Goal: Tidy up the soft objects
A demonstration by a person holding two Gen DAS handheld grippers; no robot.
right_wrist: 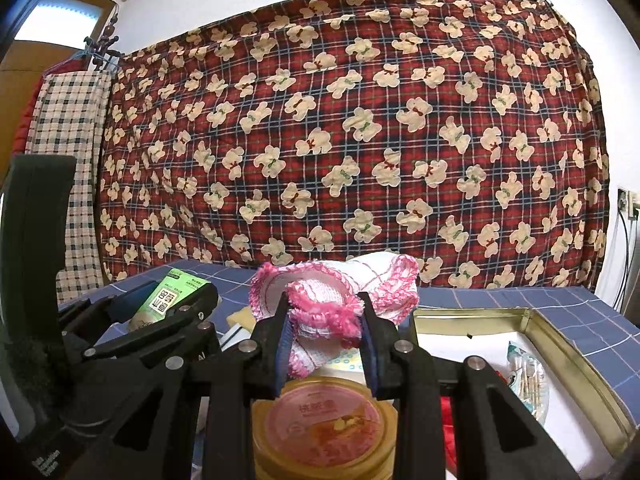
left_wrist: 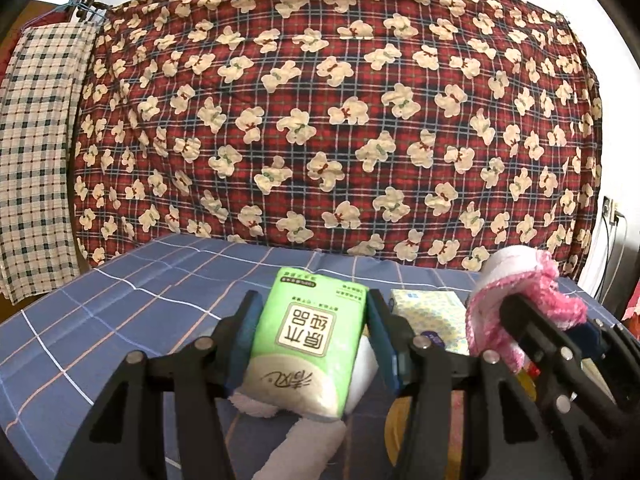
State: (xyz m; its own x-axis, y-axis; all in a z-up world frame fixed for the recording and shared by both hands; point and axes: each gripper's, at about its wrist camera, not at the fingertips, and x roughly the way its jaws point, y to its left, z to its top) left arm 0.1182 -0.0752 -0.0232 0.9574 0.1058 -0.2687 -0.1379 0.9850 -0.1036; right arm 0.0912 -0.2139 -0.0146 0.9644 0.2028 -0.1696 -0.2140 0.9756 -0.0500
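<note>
My left gripper (left_wrist: 310,322) is shut on a green tissue pack (left_wrist: 308,340), its blue pads pressing both sides, held above a white fluffy cloth (left_wrist: 304,440) on the blue checked cover (left_wrist: 120,308). My right gripper (right_wrist: 326,320) is shut on a pink-and-white crocheted cloth (right_wrist: 336,300), lifted over a round yellow container with a pink lid (right_wrist: 324,424). In the left wrist view that pink cloth (left_wrist: 532,304) and the right gripper's black fingers (left_wrist: 532,324) sit to the right. In the right wrist view the green pack (right_wrist: 172,296) shows at left in the left gripper.
A yellow patterned tissue box (left_wrist: 432,312) lies behind the grippers. A gold-rimmed tray (right_wrist: 560,344) at right holds a packet of cotton swabs (right_wrist: 528,380). A red plaid teddy-bear quilt (left_wrist: 340,120) hangs as a backdrop; a checked cloth (left_wrist: 36,152) hangs at left. Cables (right_wrist: 628,248) run down the right wall.
</note>
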